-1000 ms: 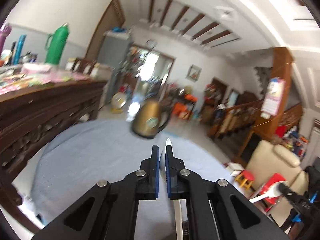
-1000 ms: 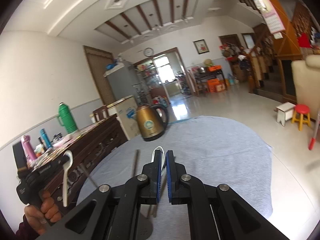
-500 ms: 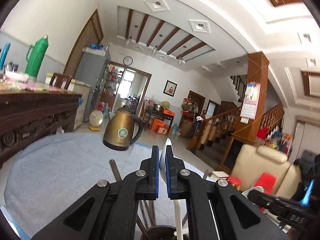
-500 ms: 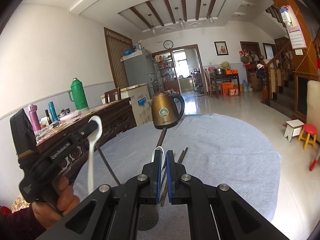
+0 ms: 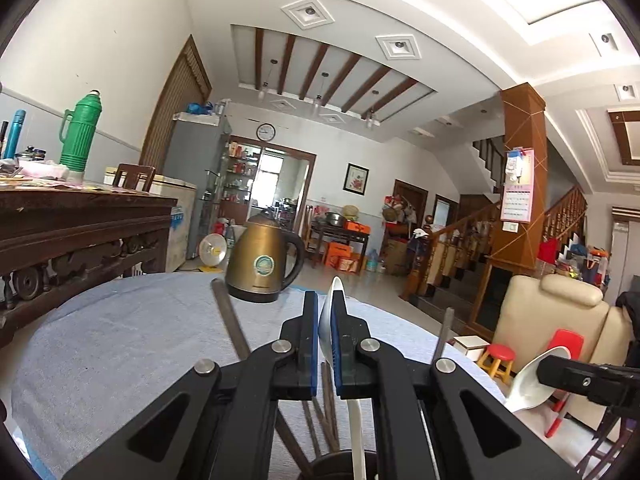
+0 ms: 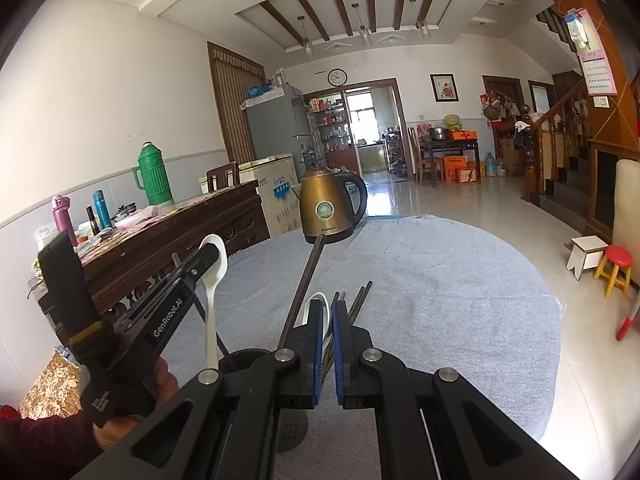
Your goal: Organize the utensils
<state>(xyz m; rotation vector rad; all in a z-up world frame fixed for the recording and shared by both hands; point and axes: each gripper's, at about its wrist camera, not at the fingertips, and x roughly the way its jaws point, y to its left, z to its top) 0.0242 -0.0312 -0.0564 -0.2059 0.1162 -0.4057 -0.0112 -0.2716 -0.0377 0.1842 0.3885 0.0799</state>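
Two white spoons are in play, one in each set of tongs, and one dark holder cup (image 6: 244, 360) stands on the worktop (image 6: 440, 280) at its near edge, with several dark chopsticks leaning out of it (at least four; the tongs hide the rest). One brass kettle (image 6: 326, 208) sits at the far edge.

The left tongs (image 5: 327, 332) are pressed together on the bowl end of the left spoon (image 5: 334, 300), pinching it so that its handle hangs down into the holder cup. From the right wrist view this spoon stands nearly upright above the cup, beside a hand (image 6: 156, 392) gripping the tool.

The right tongs (image 6: 327, 332) are likewise clamped on the right spoon (image 6: 318, 300), whose white rim loops up just above the pads, just over the chopsticks (image 6: 308, 276).

The grey cloth on the worktop lies bare from the cup across to the kettle and out to the rounded right edge.
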